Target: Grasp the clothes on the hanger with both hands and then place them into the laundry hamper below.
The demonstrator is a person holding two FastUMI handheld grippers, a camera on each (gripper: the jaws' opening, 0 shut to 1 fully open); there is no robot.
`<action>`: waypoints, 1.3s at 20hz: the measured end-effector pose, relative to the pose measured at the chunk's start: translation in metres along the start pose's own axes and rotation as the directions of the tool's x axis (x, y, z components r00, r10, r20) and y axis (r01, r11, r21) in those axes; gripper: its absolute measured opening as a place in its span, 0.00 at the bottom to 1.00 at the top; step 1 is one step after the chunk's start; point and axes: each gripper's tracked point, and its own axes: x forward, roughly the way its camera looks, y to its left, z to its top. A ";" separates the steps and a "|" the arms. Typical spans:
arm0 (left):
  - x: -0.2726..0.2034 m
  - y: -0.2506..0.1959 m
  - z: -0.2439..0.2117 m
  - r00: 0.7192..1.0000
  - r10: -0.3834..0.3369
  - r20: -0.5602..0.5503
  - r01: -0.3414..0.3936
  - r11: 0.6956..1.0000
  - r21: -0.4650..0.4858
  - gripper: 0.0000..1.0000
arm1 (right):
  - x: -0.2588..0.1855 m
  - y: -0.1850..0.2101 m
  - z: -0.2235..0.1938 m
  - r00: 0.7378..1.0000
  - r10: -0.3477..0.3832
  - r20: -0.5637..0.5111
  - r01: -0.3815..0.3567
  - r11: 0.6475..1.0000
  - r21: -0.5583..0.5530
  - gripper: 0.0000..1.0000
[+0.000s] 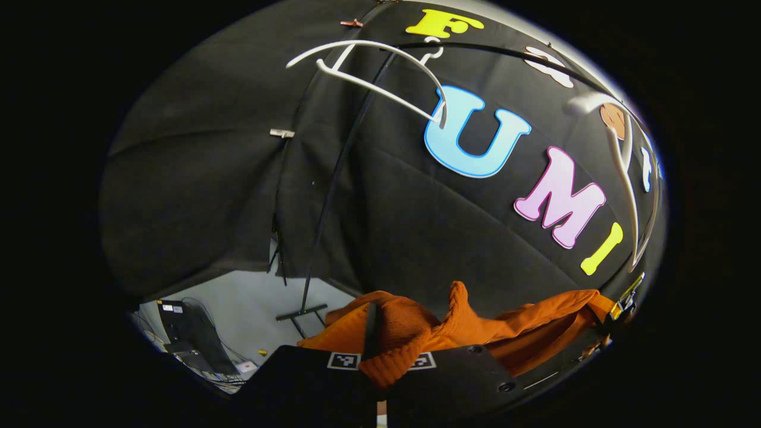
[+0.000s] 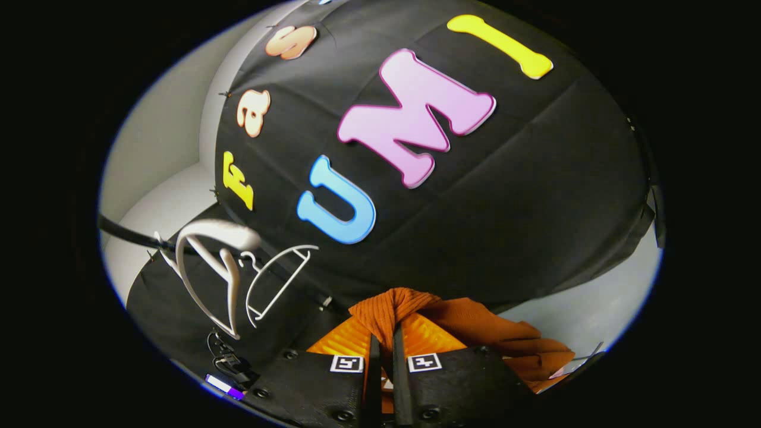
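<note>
An orange knitted garment (image 1: pixel 475 333) hangs bunched between both grippers, off its hanger. My left gripper (image 1: pixel 386 345) is shut on one fold of it, and the cloth drapes over one finger. In the right gripper view the orange garment (image 2: pixel 475 333) spreads to the right, and my right gripper (image 2: pixel 385 356) is shut on a ribbed edge, its fingers nearly touching. Two bare white hangers (image 1: pixel 368 65) (image 1: pixel 624 166) hang on the black rail (image 1: pixel 493 50). The same hangers (image 2: pixel 208 273) (image 2: pixel 279 279) appear at lower left in the right gripper view.
The rail's upright pole (image 1: pixel 333 190) runs down to a foot (image 1: pixel 300 312) on the pale floor. A black box with cables (image 1: pixel 190 339) stands at lower left. A small device with a purple light (image 2: pixel 225 385) lies near the hangers.
</note>
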 end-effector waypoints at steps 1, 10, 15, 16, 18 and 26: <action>-0.001 -0.002 -0.011 1.000 -0.007 -0.019 0.006 1.000 -0.016 0.10 | 0.001 0.002 -0.017 0.999 0.001 -0.033 -0.001 1.000 0.004 0.12; 0.014 -0.068 -0.096 0.965 -0.139 -0.221 0.134 0.990 -0.041 0.13 | 0.012 0.000 -0.158 0.936 -0.071 -0.345 0.067 0.997 -0.025 0.13; 0.019 -0.087 -0.124 0.935 -0.183 -0.303 0.174 0.983 -0.057 0.13 | 0.006 -0.019 -0.187 0.898 -0.137 -0.419 0.143 0.990 -0.016 0.13; 0.019 -0.090 -0.127 0.931 -0.190 -0.312 0.179 0.982 -0.064 0.13 | 0.002 -0.021 -0.189 0.895 -0.141 -0.424 0.149 0.989 -0.015 0.13; 0.020 -0.097 -0.132 0.926 -0.198 -0.321 0.189 0.980 -0.058 0.13 | 0.002 -0.024 -0.186 0.894 -0.156 -0.421 0.158 0.987 -0.031 0.13; 0.029 -0.064 -0.155 0.910 -0.099 -0.403 0.095 0.995 -0.029 0.80 | -0.008 -0.040 -0.188 0.870 -0.201 -0.449 0.203 0.978 -0.044 0.82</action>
